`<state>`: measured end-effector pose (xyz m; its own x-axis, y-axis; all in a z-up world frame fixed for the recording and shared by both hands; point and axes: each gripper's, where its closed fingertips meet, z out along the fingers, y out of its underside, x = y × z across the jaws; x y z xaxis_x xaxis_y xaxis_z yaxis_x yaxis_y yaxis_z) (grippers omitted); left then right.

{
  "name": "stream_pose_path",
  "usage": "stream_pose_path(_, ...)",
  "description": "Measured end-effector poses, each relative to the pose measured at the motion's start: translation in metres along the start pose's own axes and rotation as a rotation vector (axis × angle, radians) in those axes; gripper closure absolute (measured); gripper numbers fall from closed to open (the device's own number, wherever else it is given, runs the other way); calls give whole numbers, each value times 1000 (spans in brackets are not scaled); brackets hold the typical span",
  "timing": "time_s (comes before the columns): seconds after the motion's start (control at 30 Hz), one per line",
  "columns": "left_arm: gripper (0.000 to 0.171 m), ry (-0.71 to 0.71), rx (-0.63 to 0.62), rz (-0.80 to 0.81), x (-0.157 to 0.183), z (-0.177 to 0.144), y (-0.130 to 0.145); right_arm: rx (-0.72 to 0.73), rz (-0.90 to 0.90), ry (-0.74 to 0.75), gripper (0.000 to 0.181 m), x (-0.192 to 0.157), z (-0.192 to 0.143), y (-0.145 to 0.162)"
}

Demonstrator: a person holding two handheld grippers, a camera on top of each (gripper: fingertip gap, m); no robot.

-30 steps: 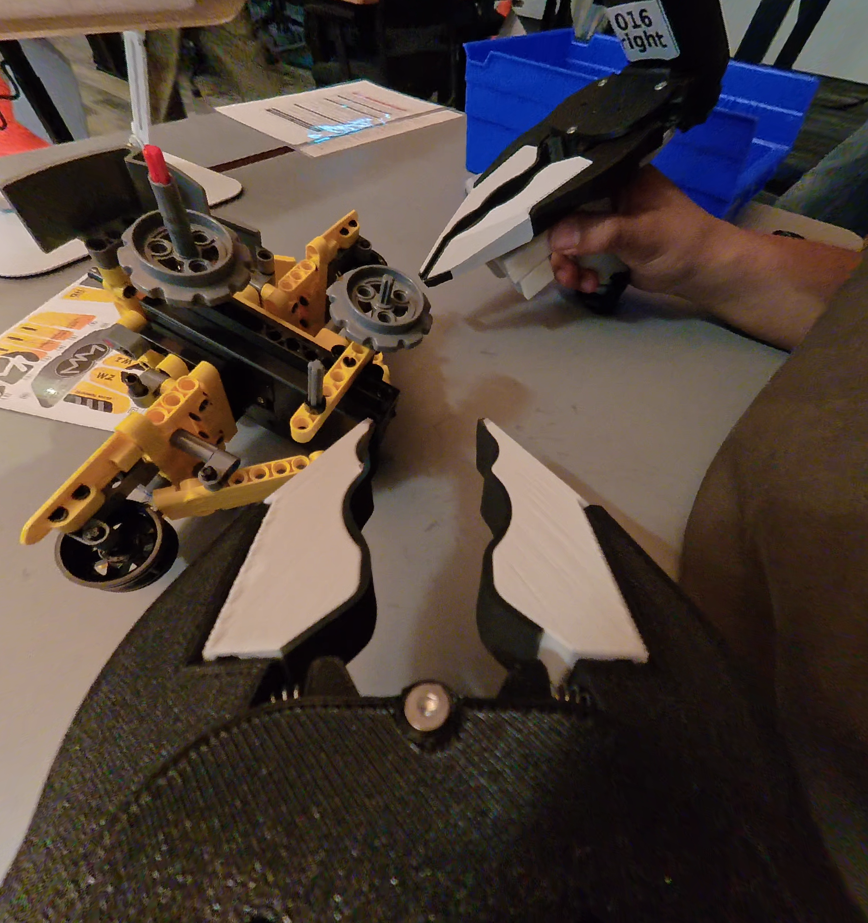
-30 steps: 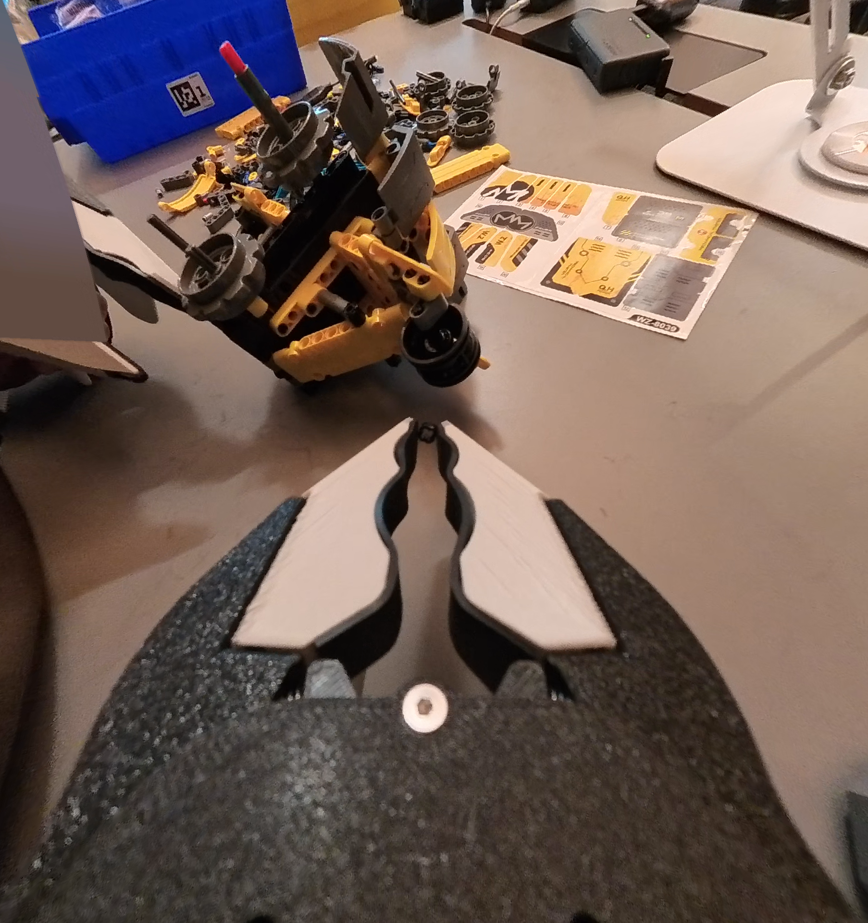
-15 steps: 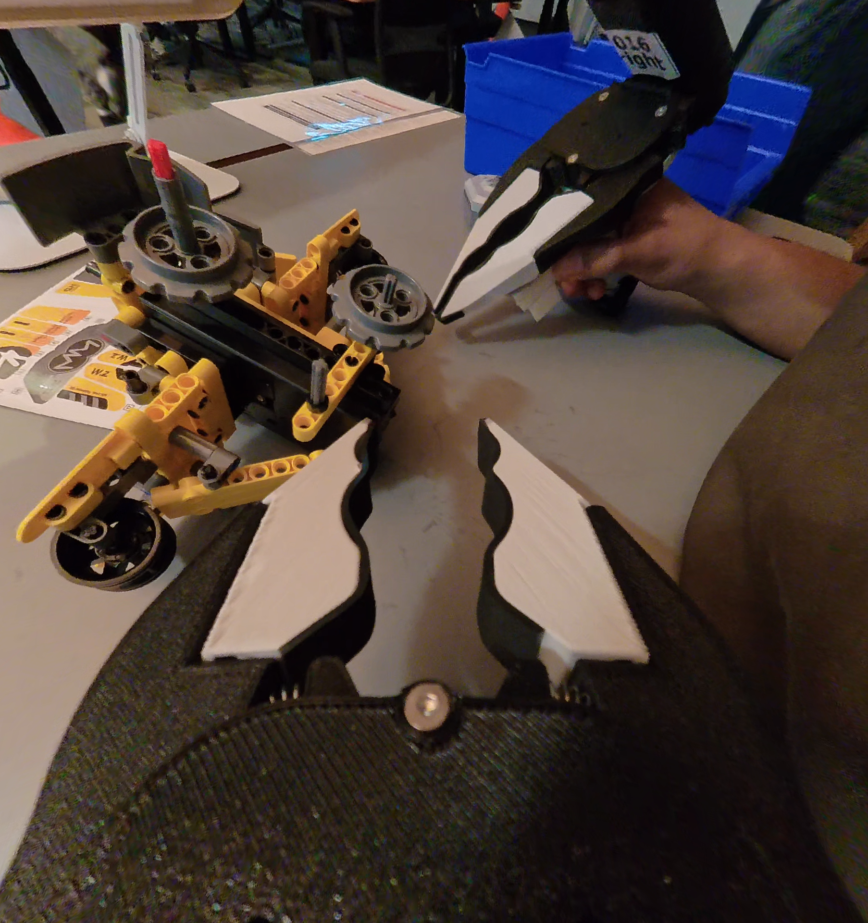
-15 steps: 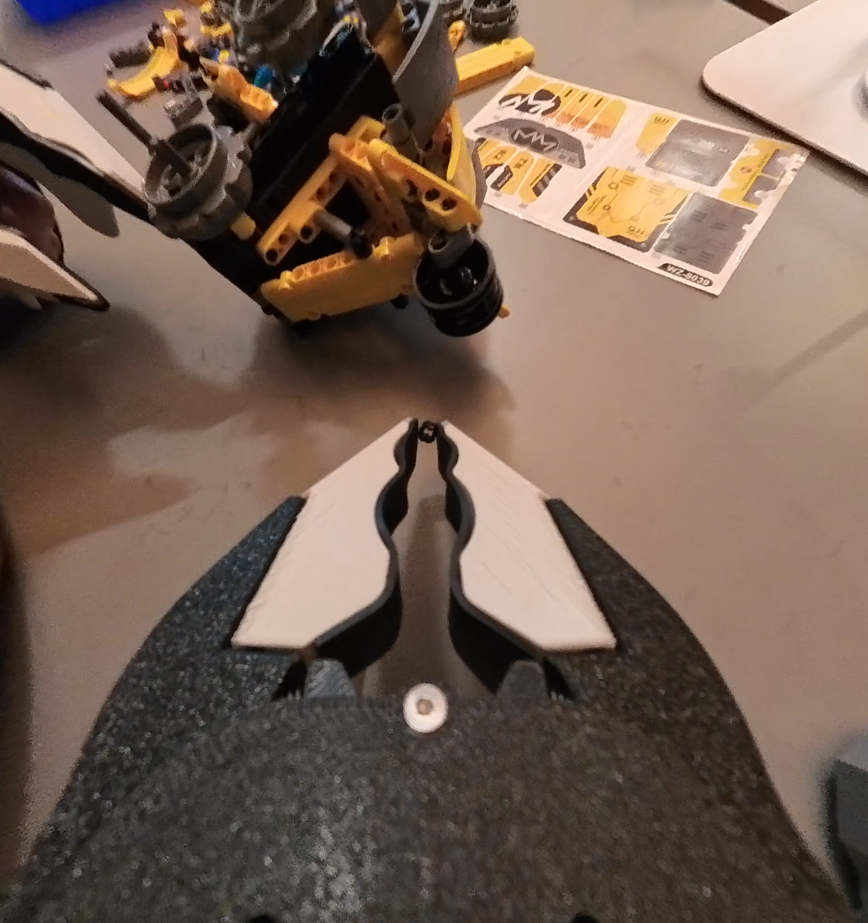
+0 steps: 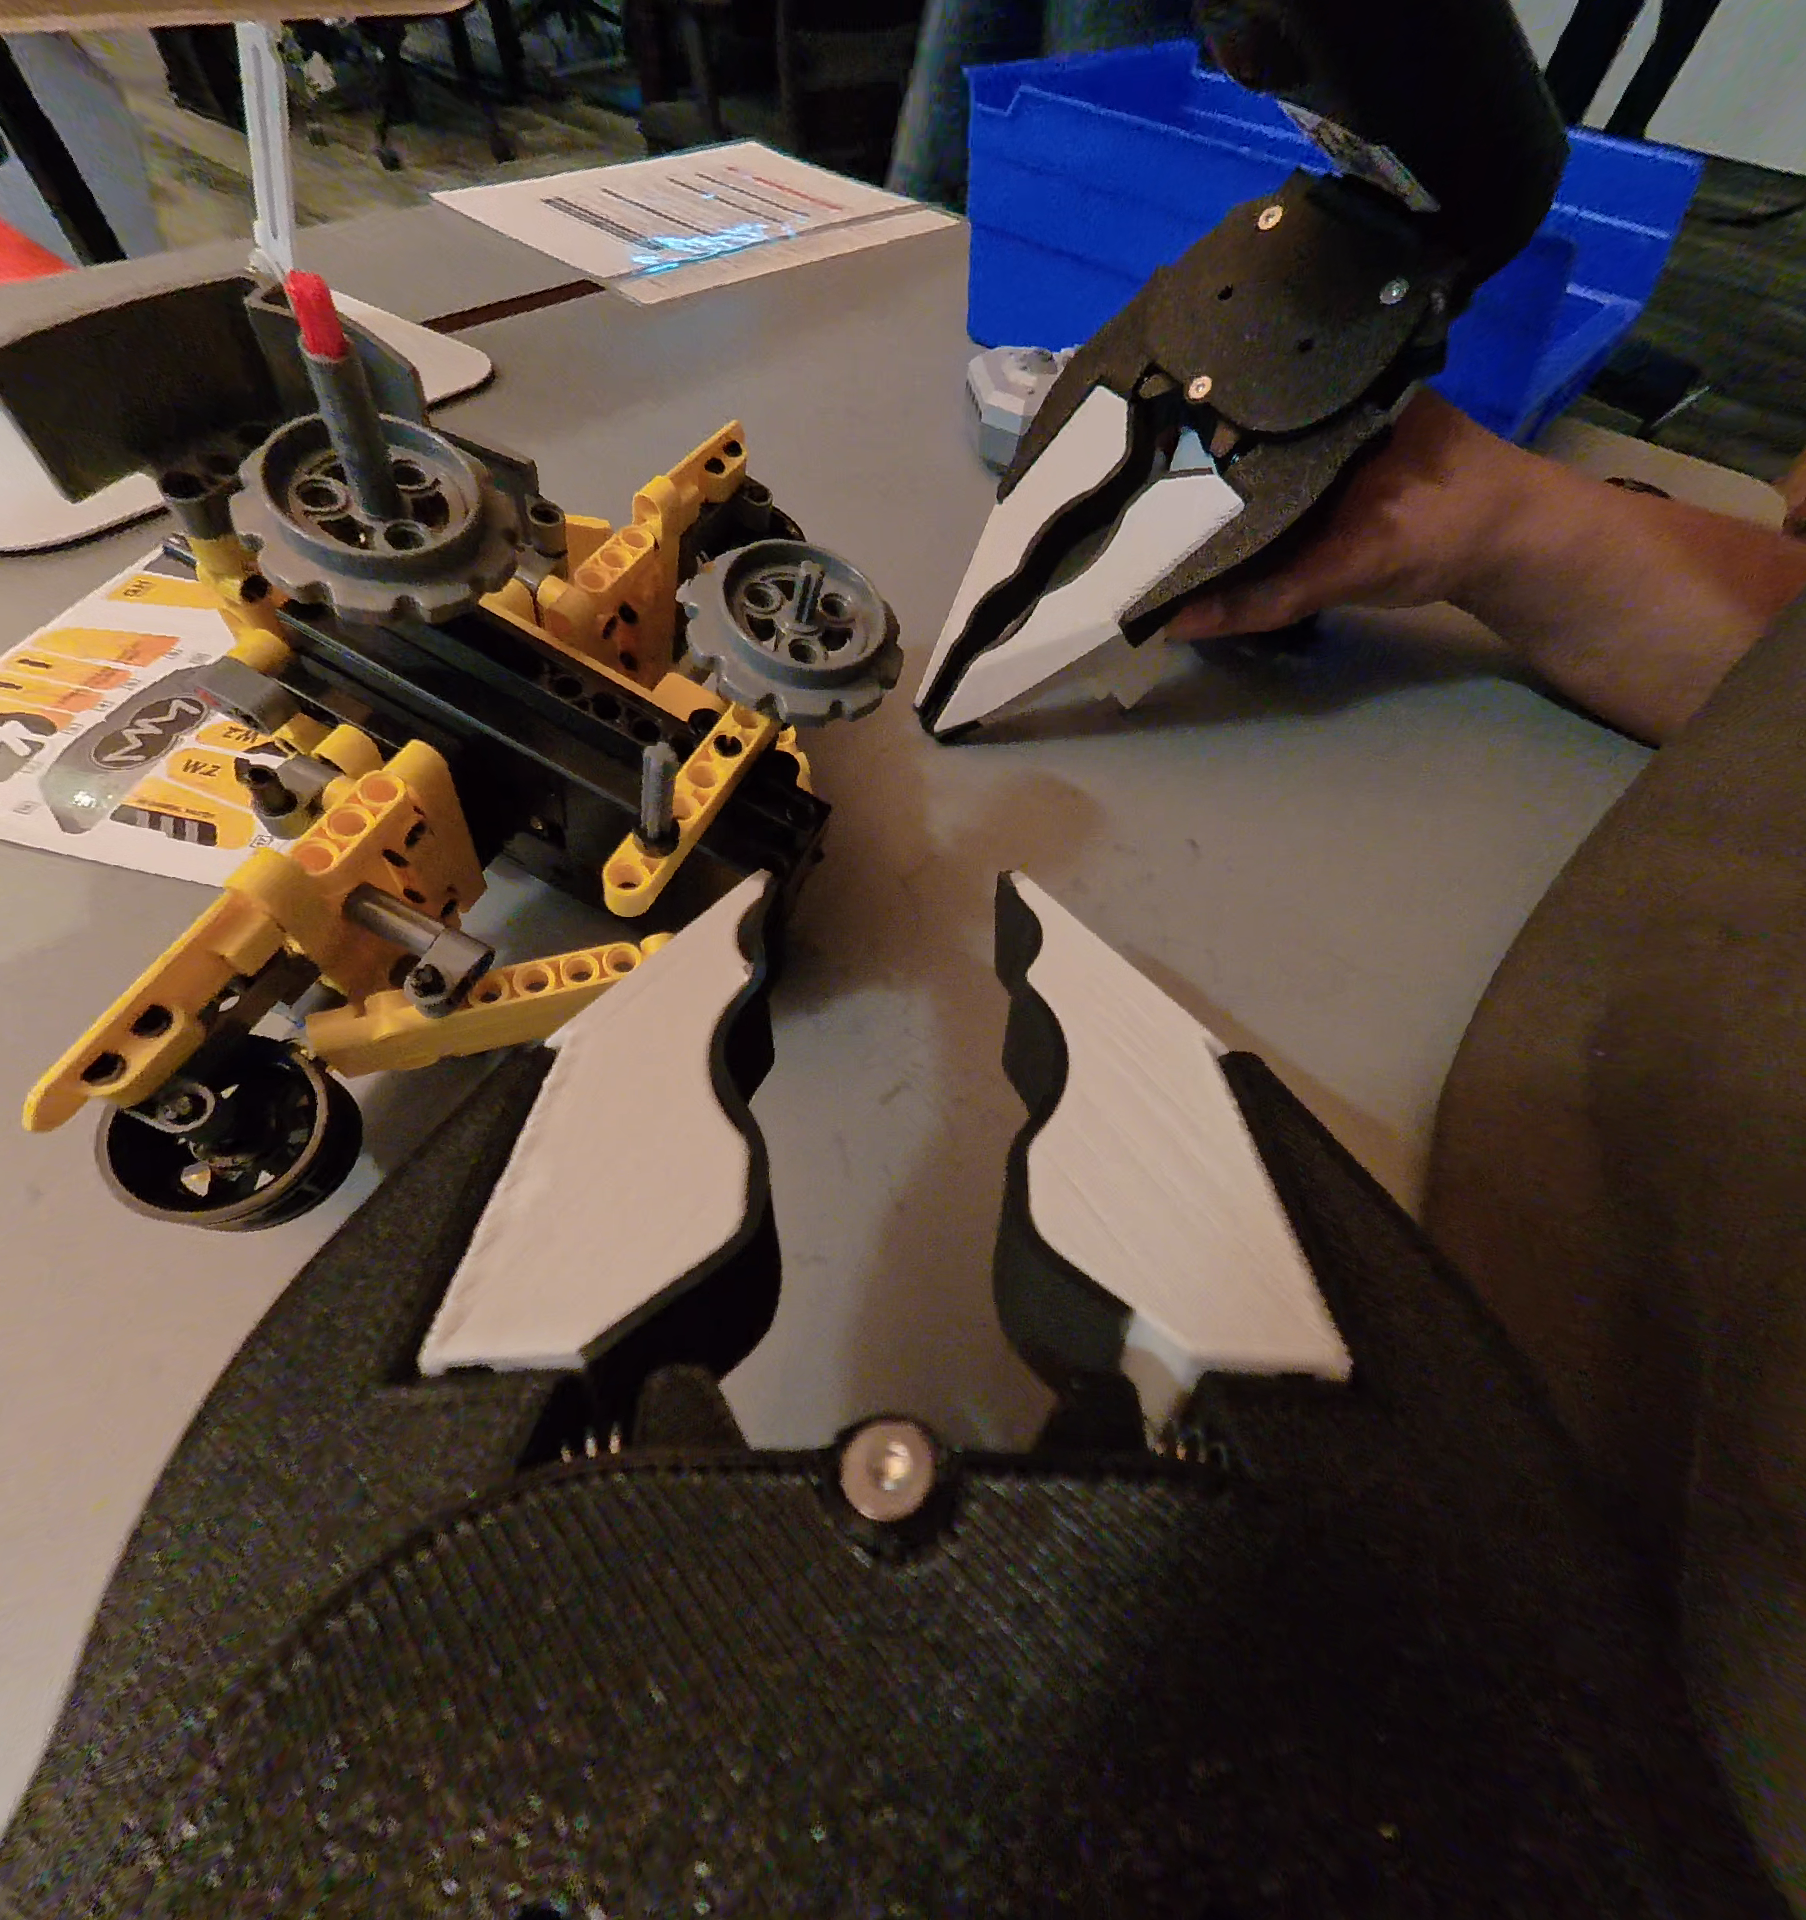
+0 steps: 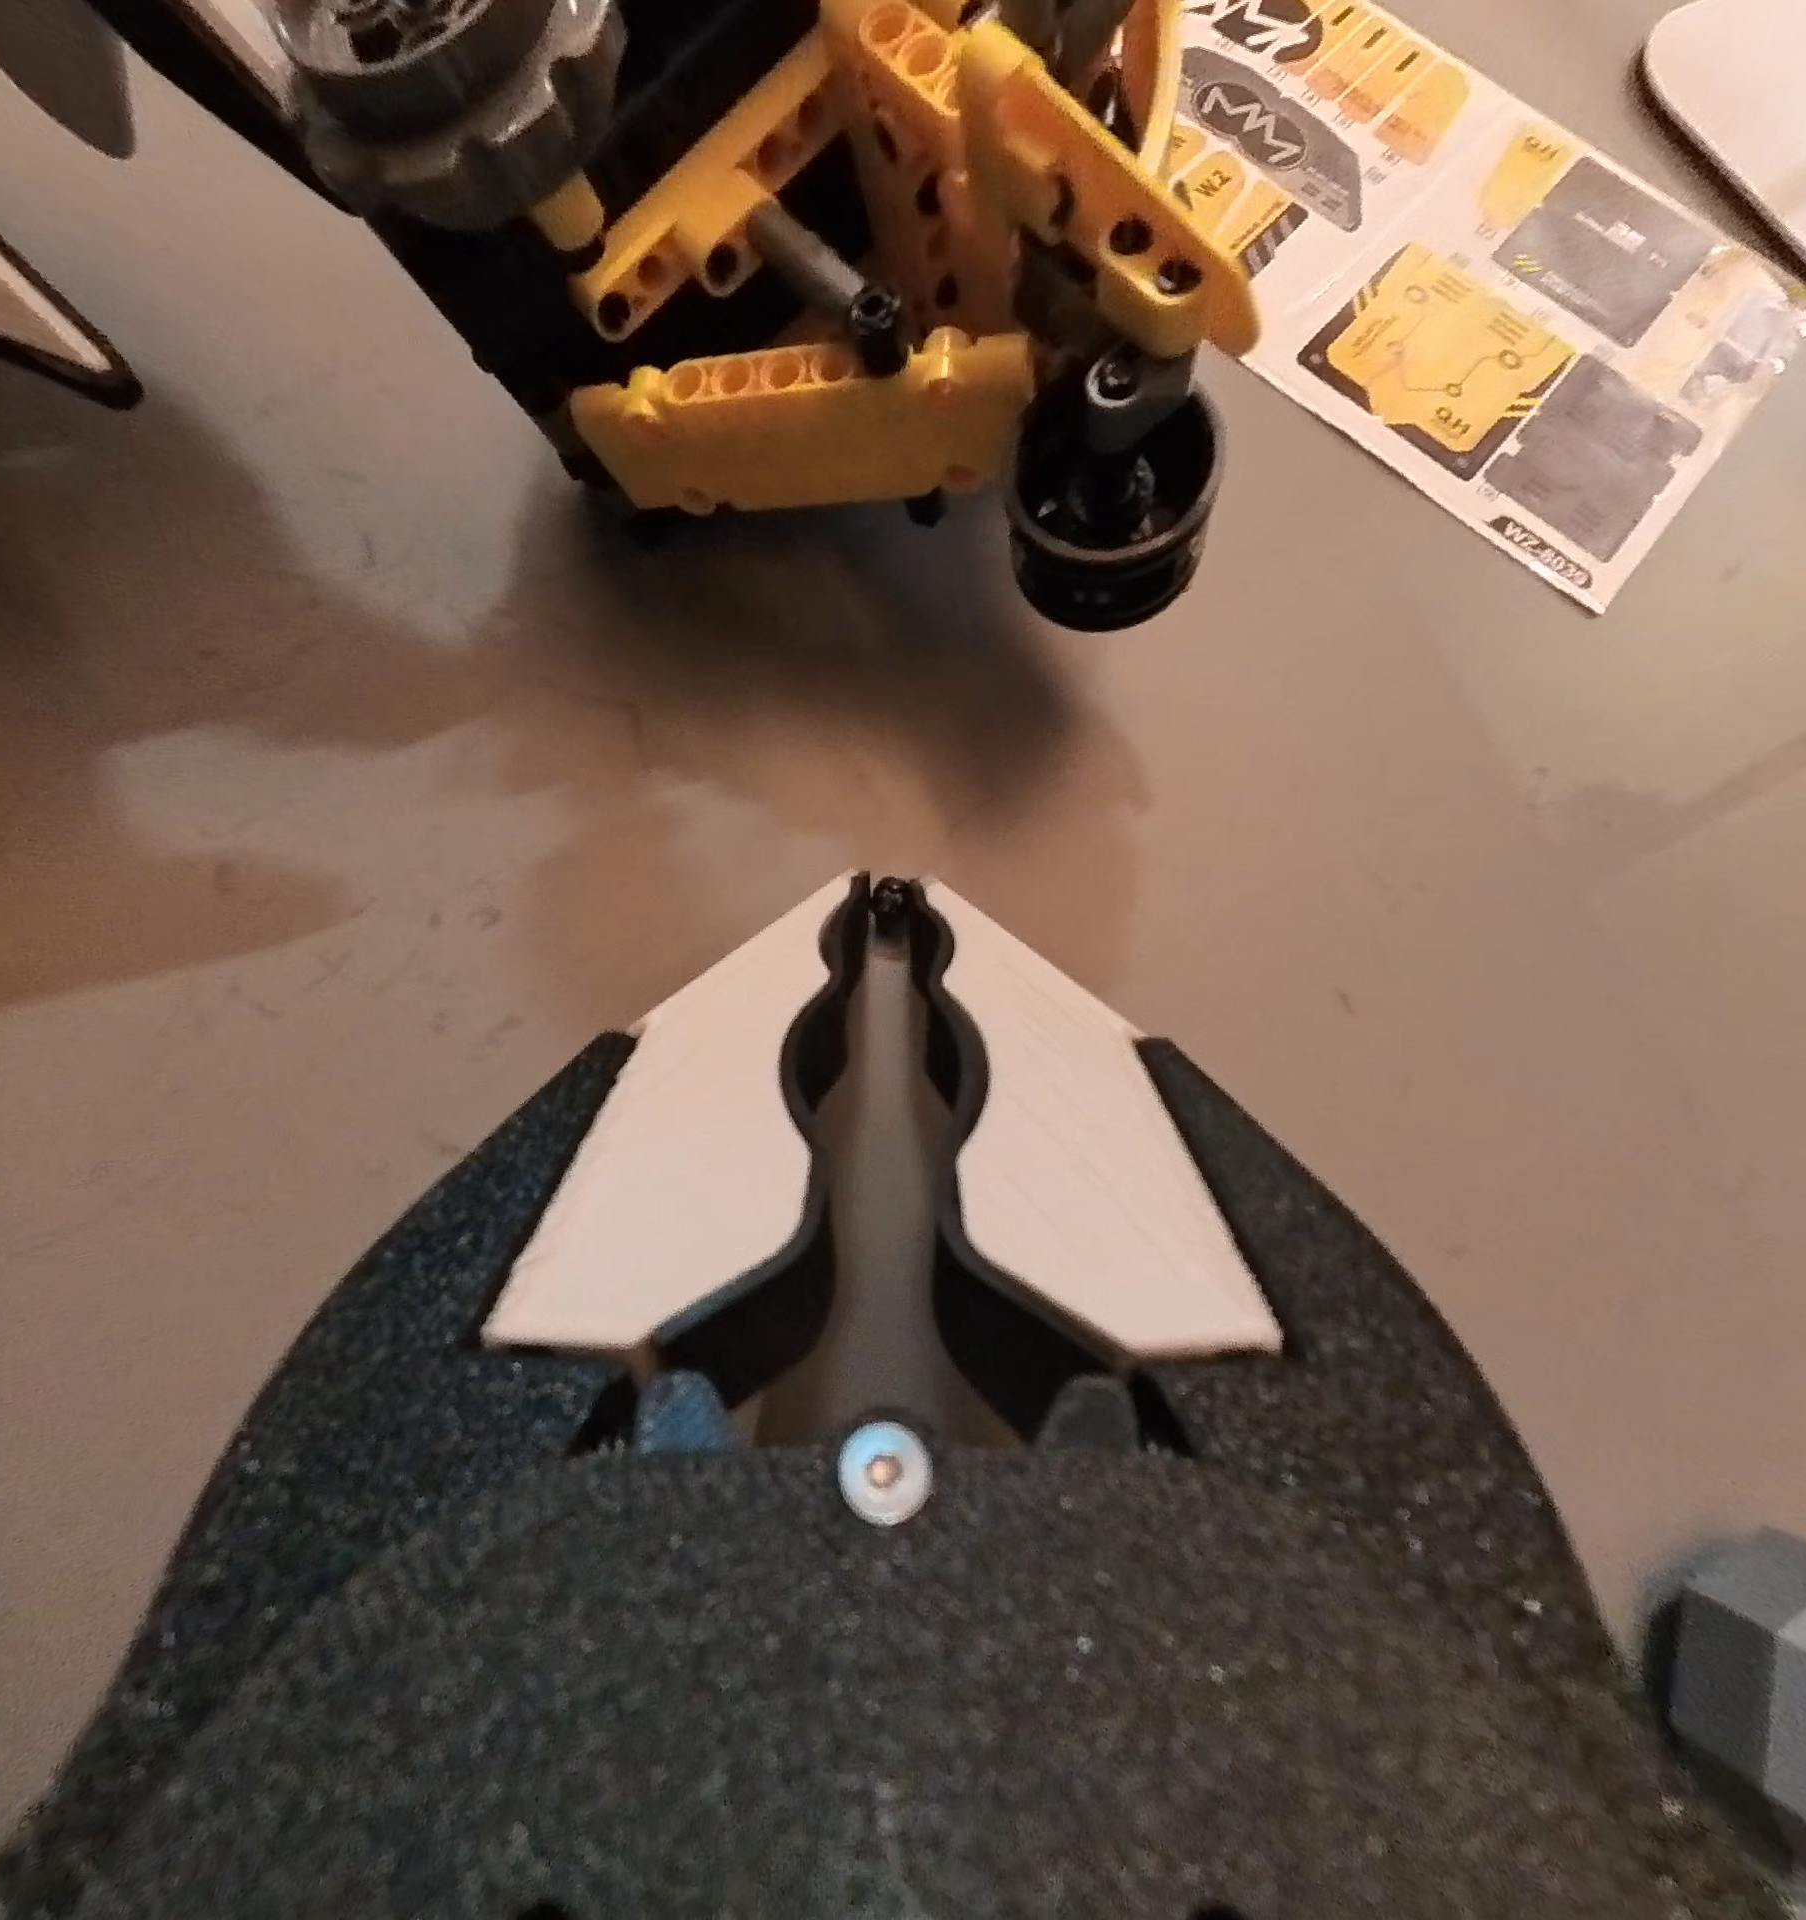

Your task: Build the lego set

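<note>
Spreading under everything is the grey table [image 5: 1242,894], and the yellow and black brick-built model [image 5: 483,727] is sitting on it as the landmark. Compared with a second ago, the right gripper [image 6: 883,891] has tipped down and come closer to the model, so the blue bin [image 5: 1086,208] and the loose parts behind the model are no longer showing in the right wrist view, and the model is now filling the top of that view. The left gripper [image 5: 883,894] is holding about the same place as before.

The left gripper's jaws are standing wide apart with nothing between them; its left fingertip [image 5: 753,904] is lying just beside the model's near black corner, perhaps touching it, though the angle is poor. The right gripper's jaws are pinched nearly together on a small black pin [image 6: 891,896] at their very tips, which are hanging close above the table, near the model's toothed grey wheel [image 5: 795,623].

Only the left wrist view is showing the hand [image 5: 1398,551] gripping the right gripper, the bin and the red-tipped axle [image 5: 333,384] standing up from the model. Only the right wrist view is showing the pin. The sticker sheet [image 6: 1501,312] is lying beside the model, partly under it.
</note>
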<state>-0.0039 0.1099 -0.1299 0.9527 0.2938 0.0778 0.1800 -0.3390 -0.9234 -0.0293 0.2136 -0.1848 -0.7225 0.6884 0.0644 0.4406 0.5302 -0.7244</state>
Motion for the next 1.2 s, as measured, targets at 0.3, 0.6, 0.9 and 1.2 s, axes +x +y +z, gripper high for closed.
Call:
stream_pose_path(0.3,134,-2,0,3,0,0,0,-8,-4,24,171,3,1,1)
stream_pose_path(0.6,133,-3,-1,9,1,0,0,36,41,-22,167,2,-3,-4)
stream_pose_path(0.9,133,-4,2,29,3,0,0,35,69,-49,168,1,-2,-4)
stream_pose_path(1.2,133,-5,2,43,4,0,0,4,59,-23,172,3,1,-1)
